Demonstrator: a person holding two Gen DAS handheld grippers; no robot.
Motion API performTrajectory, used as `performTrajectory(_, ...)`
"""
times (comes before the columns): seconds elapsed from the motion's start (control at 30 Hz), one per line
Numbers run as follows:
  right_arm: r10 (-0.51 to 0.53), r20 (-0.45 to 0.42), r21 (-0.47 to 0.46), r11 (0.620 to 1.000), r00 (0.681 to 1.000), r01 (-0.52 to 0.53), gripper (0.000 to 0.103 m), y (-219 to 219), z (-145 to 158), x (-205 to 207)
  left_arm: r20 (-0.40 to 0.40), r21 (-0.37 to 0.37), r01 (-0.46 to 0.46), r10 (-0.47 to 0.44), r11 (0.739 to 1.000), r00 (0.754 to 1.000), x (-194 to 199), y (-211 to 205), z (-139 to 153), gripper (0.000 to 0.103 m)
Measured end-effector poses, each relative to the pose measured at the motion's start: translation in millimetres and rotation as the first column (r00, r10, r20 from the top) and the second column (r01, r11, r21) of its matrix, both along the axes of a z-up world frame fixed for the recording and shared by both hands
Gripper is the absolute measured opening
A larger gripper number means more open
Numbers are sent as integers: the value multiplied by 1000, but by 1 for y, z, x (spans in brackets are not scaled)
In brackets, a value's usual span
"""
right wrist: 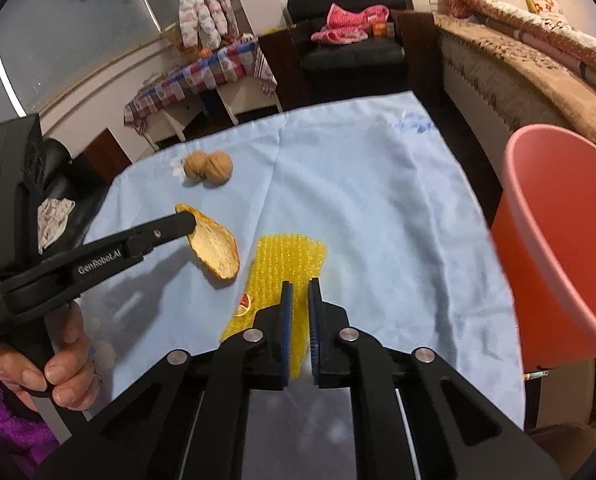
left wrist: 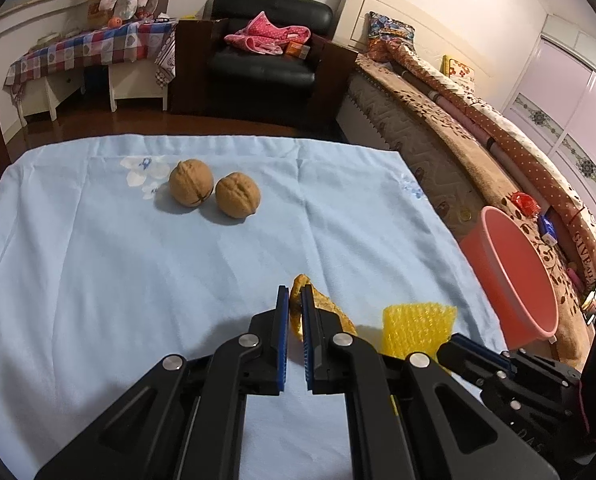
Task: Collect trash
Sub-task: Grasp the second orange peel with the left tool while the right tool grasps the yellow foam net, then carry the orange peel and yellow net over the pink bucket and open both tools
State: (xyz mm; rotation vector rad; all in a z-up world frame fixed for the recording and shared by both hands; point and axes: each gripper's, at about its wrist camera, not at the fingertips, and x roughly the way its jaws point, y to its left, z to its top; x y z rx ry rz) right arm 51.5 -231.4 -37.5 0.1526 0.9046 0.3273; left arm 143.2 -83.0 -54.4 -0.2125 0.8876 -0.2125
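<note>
We see a worktop (left wrist: 97, 280) covered by a pale blue cloth, and we take the pink bin (right wrist: 558, 240) standing off its right edge as our landmark. Farthest left of the bin, toward the far side of the cloth, two walnuts (left wrist: 213, 190) lie touching one another.

Nearer to us and still well left of the bin, the left hand-held gripper (left wrist: 295, 294) has its blue-padded fingers drawn close together on a piece of orange peel (right wrist: 213, 250). In the right wrist view the peel hangs from the tip of that tool with its pale inner face turned up, and a shadow lies on the cloth beneath it; whether its lower edge touches the cloth we cannot tell. A hand (right wrist: 63, 364) in a purple sleeve holds the tool's handle at the left edge of that view.

Between the peel and the bin lies a sheet of yellow foam netting (right wrist: 285, 264), flat on the cloth, with a small orange-and-white sticker (right wrist: 245, 303) at its left edge. The right hand-held gripper (right wrist: 300, 292) sits over the near part of the netting, its fingers narrowly parted with yellow showing in the gap; we cannot tell whether the pads touch it.

The bin itself tilts across the right of both views, open and with no contents that we can see.
</note>
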Motion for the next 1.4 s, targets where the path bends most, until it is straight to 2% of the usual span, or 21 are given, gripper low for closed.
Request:
performTrajectory(0.37,-32,76,13,999,997,31,8,-15,21,-10,29,13,26,-26,1000,999,-9,-12,21,5)
performTrajectory(0.6,-70,162,22,997,984,68,8,-32,47,-20,73,21,52,-53,998,996,-17,-25,43,5)
performTrajectory(0.93,-218,258,51,976,941,212,8,-89,81,-32,129,43,117,-121,992,984,-23,-58,71,5)
performTrajectory(1.4,-378,297,95,925,877,367,8,-161,89,-48,180,73,236,-246,969,952,-17,-133,99,5)
